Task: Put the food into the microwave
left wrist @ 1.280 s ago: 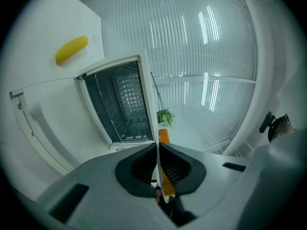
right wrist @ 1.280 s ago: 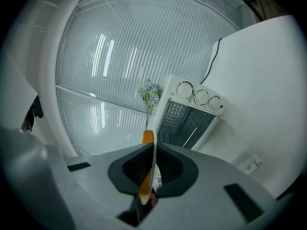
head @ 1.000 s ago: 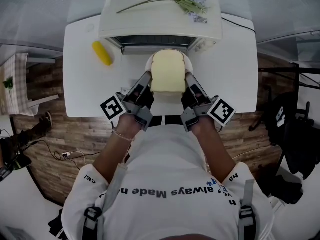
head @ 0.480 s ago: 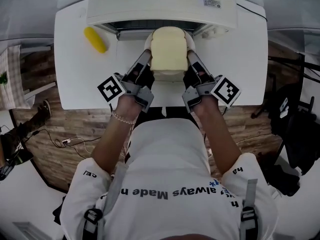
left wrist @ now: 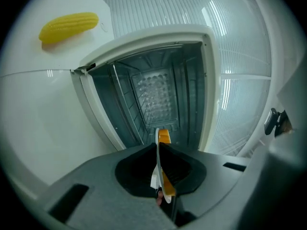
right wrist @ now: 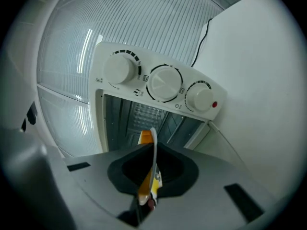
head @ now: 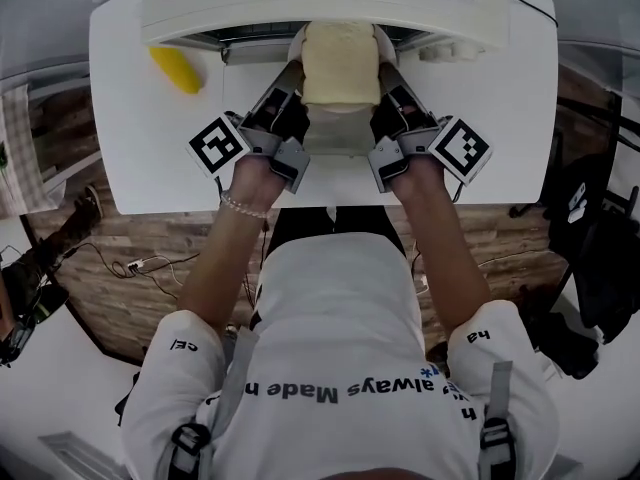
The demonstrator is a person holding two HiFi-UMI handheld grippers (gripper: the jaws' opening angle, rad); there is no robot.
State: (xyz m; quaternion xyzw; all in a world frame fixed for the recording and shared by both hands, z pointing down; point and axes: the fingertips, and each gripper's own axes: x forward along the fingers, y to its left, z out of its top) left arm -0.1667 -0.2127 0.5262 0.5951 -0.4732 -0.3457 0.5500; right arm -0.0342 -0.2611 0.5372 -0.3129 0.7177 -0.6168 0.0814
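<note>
White plate (head: 296,46) with the bread slice (head: 340,63) on it sits at the mouth of the microwave (head: 320,8). In the head view its far edge lies under the overhang of the housing. We hold the plate from both sides. The left gripper (head: 290,70) is clamped on the left rim and the right gripper (head: 388,68) on the right rim. Each gripper view shows its jaws closed tight on the thin white rim, with an orange pad against it.

The grey cavity (left wrist: 156,95) stands open directly beyond both grippers, and ribbed guides run along its side walls. The white frame bounds the opening on the left, and the control panel (right wrist: 160,83) with its three knobs bounds it on the right. The right gripper points in just left of that panel.

A yellow corn cob (head: 175,68) lies on the table (head: 130,158) left of the microwave, well apart from the left gripper. Bare tabletop extends left and right of both grippers. Their marker cubes sit near the table's near edge.
</note>
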